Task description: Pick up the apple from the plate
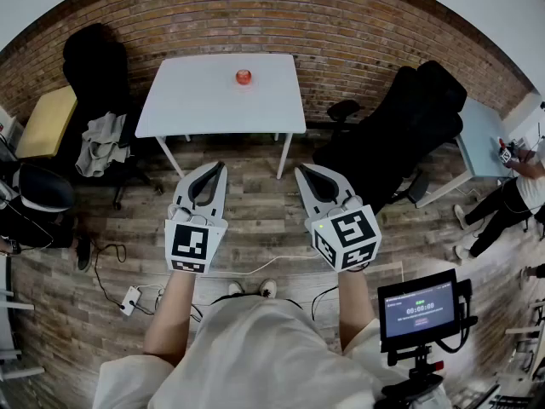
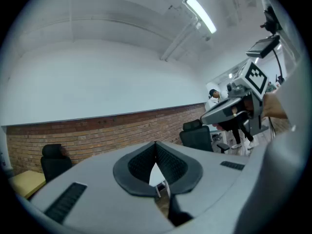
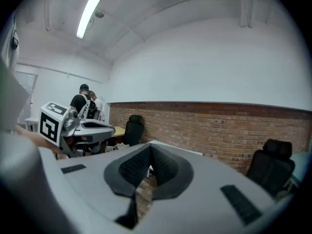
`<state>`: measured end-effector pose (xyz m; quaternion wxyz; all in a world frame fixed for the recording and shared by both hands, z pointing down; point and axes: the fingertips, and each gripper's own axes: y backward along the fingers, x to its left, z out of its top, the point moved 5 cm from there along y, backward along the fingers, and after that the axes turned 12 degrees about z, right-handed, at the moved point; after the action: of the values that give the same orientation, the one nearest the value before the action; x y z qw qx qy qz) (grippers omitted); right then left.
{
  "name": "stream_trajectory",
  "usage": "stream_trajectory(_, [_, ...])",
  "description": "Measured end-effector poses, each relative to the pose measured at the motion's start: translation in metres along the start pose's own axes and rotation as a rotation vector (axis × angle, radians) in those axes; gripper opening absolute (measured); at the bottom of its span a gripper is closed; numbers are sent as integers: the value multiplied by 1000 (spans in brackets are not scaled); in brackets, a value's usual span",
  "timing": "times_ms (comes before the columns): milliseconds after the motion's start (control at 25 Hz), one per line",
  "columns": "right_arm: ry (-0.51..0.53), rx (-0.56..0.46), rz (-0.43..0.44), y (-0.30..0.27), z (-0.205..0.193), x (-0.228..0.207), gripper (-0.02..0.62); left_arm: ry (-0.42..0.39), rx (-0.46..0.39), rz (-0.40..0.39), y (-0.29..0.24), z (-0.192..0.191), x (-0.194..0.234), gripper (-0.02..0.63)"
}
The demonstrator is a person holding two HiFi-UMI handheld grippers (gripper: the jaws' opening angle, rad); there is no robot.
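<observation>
A red apple (image 1: 243,77) rests near the far edge of a white table (image 1: 196,100) in the head view; any plate under it is too small to make out. Both grippers are held side by side over the wooden floor, well short of the table. My left gripper (image 1: 221,166) (image 2: 156,145) is shut with its tips touching and nothing between them. My right gripper (image 1: 300,169) (image 3: 150,146) is shut and empty too. The left gripper view catches the right gripper (image 2: 234,108), and the right gripper view catches the left gripper (image 3: 73,126). Neither gripper view shows the apple.
Black office chairs (image 1: 94,58) (image 1: 409,126) flank the table. A yellow table (image 1: 47,122) stands at left, a pale blue one (image 1: 481,135) at right with a person (image 1: 511,198) beside it. A screen on a stand (image 1: 419,309) is at lower right. Cables and a power strip (image 1: 129,298) lie on the floor.
</observation>
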<state>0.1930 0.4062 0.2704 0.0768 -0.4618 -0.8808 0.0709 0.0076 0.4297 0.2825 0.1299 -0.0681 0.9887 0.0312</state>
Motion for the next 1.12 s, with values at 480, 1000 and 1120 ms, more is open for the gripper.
stream_trajectory(480, [-53,-60,17,-3,0,-17,3,27,24,26,-10,-6,-2,6])
stream_trajectory(1000, [-72,-32,68,-2,-19,-46,2,26,43,57,-22,-12,-27,6])
stream_trajectory(1120, [-78,-28,73,-1,-23,-48,3,26,48,63,-21,-14,-30,6])
